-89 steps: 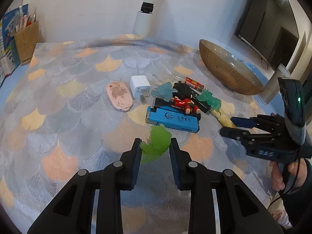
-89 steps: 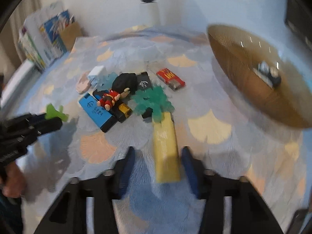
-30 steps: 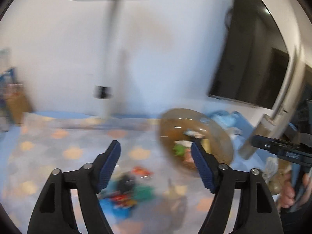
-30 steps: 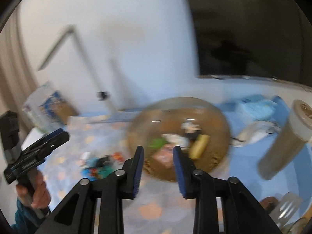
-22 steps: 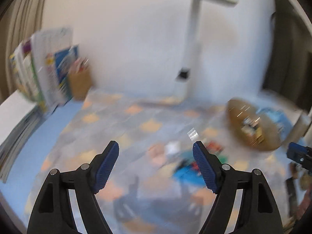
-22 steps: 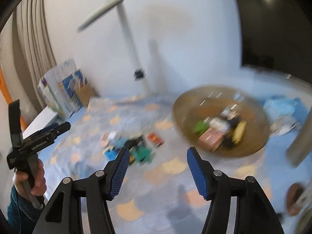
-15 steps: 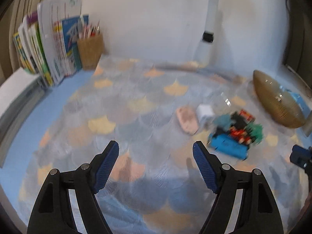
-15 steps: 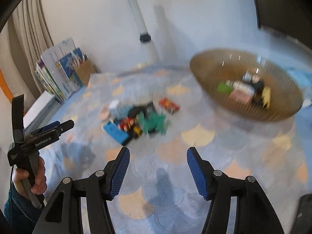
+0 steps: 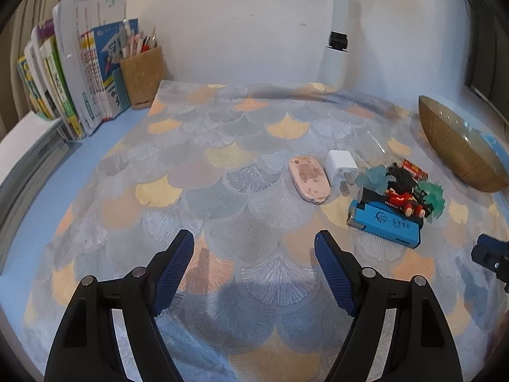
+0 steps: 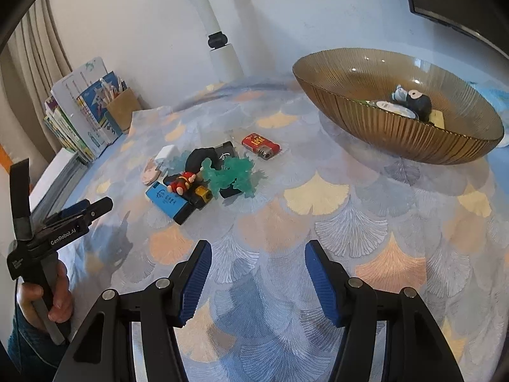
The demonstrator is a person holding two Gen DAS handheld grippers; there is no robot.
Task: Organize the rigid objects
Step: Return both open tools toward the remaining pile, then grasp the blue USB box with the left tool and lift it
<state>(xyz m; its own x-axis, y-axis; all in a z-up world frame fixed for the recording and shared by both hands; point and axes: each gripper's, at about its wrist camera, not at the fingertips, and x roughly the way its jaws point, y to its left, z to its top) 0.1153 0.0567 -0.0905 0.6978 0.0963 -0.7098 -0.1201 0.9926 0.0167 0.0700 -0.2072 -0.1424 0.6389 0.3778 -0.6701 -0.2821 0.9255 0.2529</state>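
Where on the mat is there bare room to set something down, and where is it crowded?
Bare: the mat's left half, between the pencil holder and pink case, and the strip between bowl and pile. Crowded: around the blue box and figurine.

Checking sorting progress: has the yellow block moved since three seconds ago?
Yes. It left the mat beside the teal toy and now lies in the bowl.

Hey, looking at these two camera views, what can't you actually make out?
- Bowl contents: left view shows only its outer wall.
- Same contents, right view: near rim hides the lower items.
- Black items under the figurine: mostly covered, right view.
- Right hand-held gripper: cut off by the left view's edge.
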